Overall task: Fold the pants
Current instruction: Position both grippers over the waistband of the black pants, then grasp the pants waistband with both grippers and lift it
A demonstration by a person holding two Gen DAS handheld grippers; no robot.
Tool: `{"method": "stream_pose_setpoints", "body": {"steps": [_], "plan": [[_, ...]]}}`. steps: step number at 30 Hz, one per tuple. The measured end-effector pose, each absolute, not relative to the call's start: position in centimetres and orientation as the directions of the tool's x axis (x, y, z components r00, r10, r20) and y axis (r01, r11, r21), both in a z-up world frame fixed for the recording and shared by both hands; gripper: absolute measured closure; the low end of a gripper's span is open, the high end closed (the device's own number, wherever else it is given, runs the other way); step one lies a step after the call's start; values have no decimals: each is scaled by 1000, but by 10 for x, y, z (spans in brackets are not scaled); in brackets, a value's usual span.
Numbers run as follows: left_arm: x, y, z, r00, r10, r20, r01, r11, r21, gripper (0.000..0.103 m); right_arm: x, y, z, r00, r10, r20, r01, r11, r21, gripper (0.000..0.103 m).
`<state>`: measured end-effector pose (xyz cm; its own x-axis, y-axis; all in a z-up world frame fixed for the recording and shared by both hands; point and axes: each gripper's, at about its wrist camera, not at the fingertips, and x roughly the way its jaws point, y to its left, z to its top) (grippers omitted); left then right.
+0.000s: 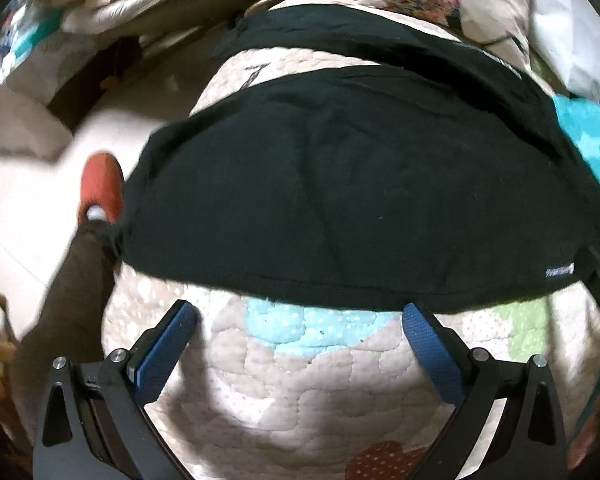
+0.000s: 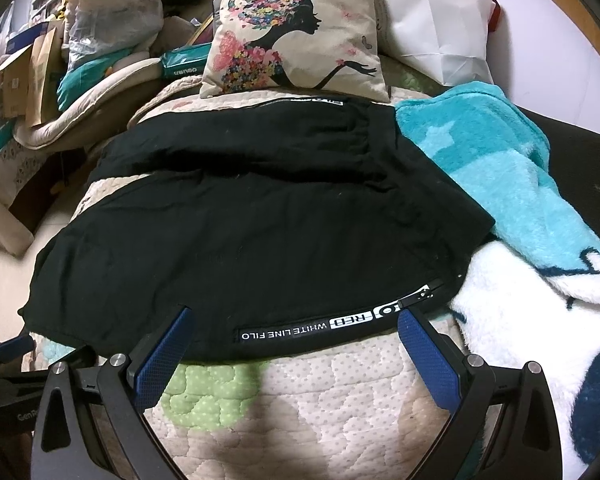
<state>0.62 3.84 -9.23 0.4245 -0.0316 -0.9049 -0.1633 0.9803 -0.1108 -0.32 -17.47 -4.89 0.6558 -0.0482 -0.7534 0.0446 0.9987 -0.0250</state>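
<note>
Inspecting surface: I see a quilted bed cover (image 2: 340, 380), black pants (image 2: 260, 240) spread flat.
Room: cushion (image 2: 296, 36), turquoise blanket (image 2: 500, 168), cluttered bags.
Fingers: left gripper (image 1: 300, 324), right gripper (image 2: 296, 332) wide apart, empty.

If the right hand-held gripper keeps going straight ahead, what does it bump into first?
Most likely the near edge of the black pants, by the white-lettered zipper strip. The right hand-held gripper is open with that edge right at its fingertips, though its height above the quilt is unclear.
</note>
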Motion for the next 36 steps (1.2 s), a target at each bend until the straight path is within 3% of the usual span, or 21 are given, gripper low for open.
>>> {"method": "stream_pose_setpoints", "body": {"steps": [7, 8, 10, 12, 15, 20, 26, 36], "plan": [[6, 38, -89, 414, -51, -909, -140, 983, -119, 2, -8, -170, -45, 687, -34, -725, 24, 999, -23, 0], [6, 39, -84, 422, -71, -904, -130, 982, -138, 6, -8, -170, -44, 689, -24, -724, 14, 1000, -19, 0], [9, 41, -73, 443, -100, -891, -103, 981, -162, 27, -7, -170, -40, 683, 2, -730, -9, 1000, -5, 0], [12, 44, -57, 468, -131, -874, -74, 980, -186, 34, -6, -170, -32, 681, 27, -732, -30, 1000, 9, 0], [19, 52, -24, 538, -147, -830, -34, 980, -195, 34, 0, -173, -16, 669, 74, -740, -60, 997, 45, 0], [32, 61, 12, 618, -59, -784, -23, 995, -93, 34, 17, -173, 16, 647, 105, -755, -127, 991, 29, 0], [41, 73, 27, 622, -23, -783, -45, 997, -64, 34, 42, -160, 45, 678, 61, -733, -188, 978, -92, 0], [55, 77, 41, 639, -12, -770, -30, 999, -40, 34, 76, -142, 39, 646, 68, -760, -230, 967, -109, 0]]}}
